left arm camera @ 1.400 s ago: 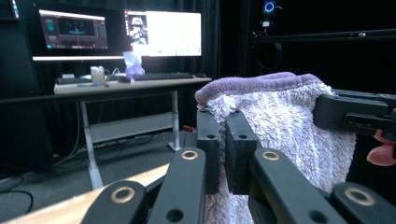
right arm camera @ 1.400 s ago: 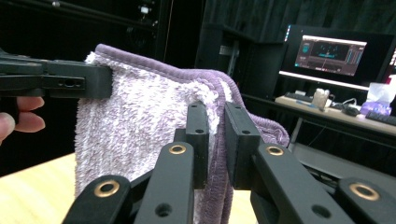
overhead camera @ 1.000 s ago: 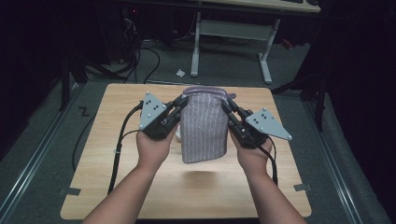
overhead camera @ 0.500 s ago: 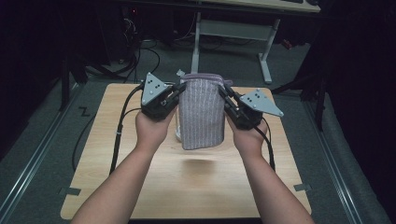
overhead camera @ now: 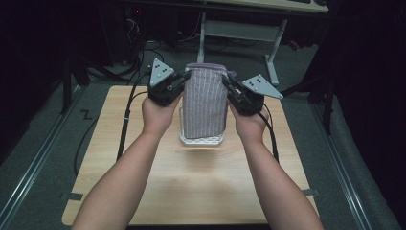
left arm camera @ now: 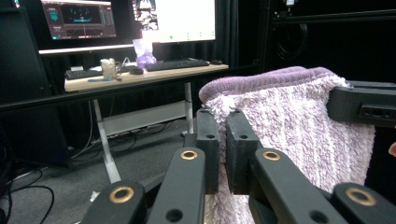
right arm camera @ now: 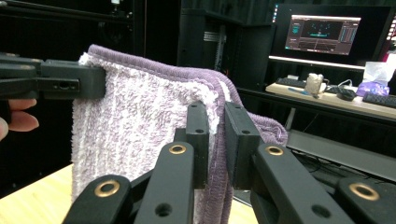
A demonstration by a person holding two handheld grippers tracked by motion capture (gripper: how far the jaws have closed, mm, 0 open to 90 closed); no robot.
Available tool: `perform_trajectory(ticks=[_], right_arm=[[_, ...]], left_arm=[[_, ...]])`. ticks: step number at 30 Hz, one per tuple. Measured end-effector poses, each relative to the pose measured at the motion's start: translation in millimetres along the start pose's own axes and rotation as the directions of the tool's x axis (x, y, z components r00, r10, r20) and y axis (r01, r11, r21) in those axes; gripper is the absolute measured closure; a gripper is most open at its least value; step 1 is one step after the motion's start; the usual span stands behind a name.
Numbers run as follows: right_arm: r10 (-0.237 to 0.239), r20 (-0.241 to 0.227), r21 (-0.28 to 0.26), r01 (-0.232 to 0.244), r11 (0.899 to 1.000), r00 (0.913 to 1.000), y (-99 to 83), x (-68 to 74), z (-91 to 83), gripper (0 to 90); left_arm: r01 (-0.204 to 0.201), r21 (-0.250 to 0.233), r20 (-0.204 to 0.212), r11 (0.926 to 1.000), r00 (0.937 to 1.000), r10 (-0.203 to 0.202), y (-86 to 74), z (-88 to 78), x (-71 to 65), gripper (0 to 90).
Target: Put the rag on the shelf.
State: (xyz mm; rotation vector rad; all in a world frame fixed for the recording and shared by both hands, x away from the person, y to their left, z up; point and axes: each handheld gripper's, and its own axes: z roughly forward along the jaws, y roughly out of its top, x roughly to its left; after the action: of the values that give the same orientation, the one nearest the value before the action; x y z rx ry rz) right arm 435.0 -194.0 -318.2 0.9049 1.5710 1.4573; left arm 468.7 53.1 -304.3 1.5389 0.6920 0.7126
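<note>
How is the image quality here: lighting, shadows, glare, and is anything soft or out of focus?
High view: the table is lit and its surroundings are dark, with a soft shadow under the hanging towel. Left gripper view: the towel pile and jaws look fairly sharp, and a monitor is blown out white. Right gripper view: the towel is clear, and the far desk looks soft.

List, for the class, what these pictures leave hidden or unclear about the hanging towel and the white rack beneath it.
- Rack, high view: the towel covers its upper part, so its shape is unclear.
- Towel's lower edge, left gripper view: cut off by the bottom edge and the left gripper.
- Towel's far face, right gripper view: turned away; the right gripper hides the pinched corner.
- Screens, right gripper view: text too small.
</note>
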Motion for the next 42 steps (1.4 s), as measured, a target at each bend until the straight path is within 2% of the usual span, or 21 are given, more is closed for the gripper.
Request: perform_trajectory(ticks=[2,11,12,15,18,25,26,28,32,35,38,40,42], right_arm=[[0.013,0.004,0.000,-0.013,1.000,0.9999,1.2,-2.7,4.4,81.8],[0.007,0.019,0.016,-0.007,1.000,0.9998,5.5,-13.4,22.2,81.8],[-0.012,0.023,0.027,0.012,1.000,0.9997,5.0,-14.4,26.5,81.7],[-0.029,0.025,0.043,0.028,0.999,0.9993,4.2,-16.3,31.3,81.6],[-0.013,0.023,0.058,0.012,0.998,0.9996,3.2,-20.6,37.1,81.5],[-0.018,0.024,0.110,0.015,0.994,0.9996,0.5,-28.5,56.8,81.2],[-0.004,0.021,0.118,0.001,0.993,0.9998,-0.1,-30.5,59.5,80.9],[0.015,0.016,0.130,-0.017,0.991,0.9998,-2.5,-33.1,65.1,80.4],[-0.004,0.012,0.190,0.002,0.982,0.9999,-12.6,-33.5,77.8,80.4],[0.012,0.009,0.238,-0.013,0.971,0.9999,-22.9,-33.7,86.4,80.5],[-0.014,-0.001,0.281,0.014,0.960,0.9999,-31.6,-33.6,93.5,80.1],[0.001,-0.008,0.313,0.001,0.950,1.0000,-36.9,-35.8,98.1,75.8],[0.030,-0.003,0.333,-0.027,0.942,0.9995,-42.5,-37.8,101.8,64.5]], left_arm=[[-0.005,0.000,-0.003,1.0000,1.0000,0.005,2.0,3.6,1.7,85.7],[0.029,0.017,-0.007,0.9994,0.9995,-0.029,3.9,23.6,14.0,85.2],[0.035,0.028,-0.007,0.9990,0.9994,-0.035,3.4,26.0,16.0,85.2],[0.042,0.043,-0.010,0.9982,0.9991,-0.042,0.6,32.7,21.0,85.0],[0.061,0.049,-0.011,0.9969,0.9981,-0.061,-1.8,38.5,24.5,85.0],[0.087,0.083,-0.034,0.9928,0.9959,-0.084,-6.9,52.5,33.1,84.6],[0.094,0.088,-0.038,0.9917,0.9952,-0.091,-8.3,54.3,34.6,84.5],[0.115,0.110,-0.043,0.9873,0.9929,-0.111,-13.1,58.6,38.3,84.1],[0.146,0.181,-0.059,0.9726,0.9888,-0.137,-29.2,68.0,45.9,83.7],[0.196,0.201,-0.057,0.9598,0.9805,-0.188,-41.9,71.1,51.1,83.6],[0.203,0.236,-0.056,0.9504,0.9792,-0.195,-52.3,74.2,53.7,83.4],[0.197,0.255,-0.060,0.9465,0.9804,-0.188,-58.1,76.0,54.5,82.2],[0.221,0.258,-0.056,0.9407,0.9753,-0.213,-61.7,76.0,56.7,74.6]])
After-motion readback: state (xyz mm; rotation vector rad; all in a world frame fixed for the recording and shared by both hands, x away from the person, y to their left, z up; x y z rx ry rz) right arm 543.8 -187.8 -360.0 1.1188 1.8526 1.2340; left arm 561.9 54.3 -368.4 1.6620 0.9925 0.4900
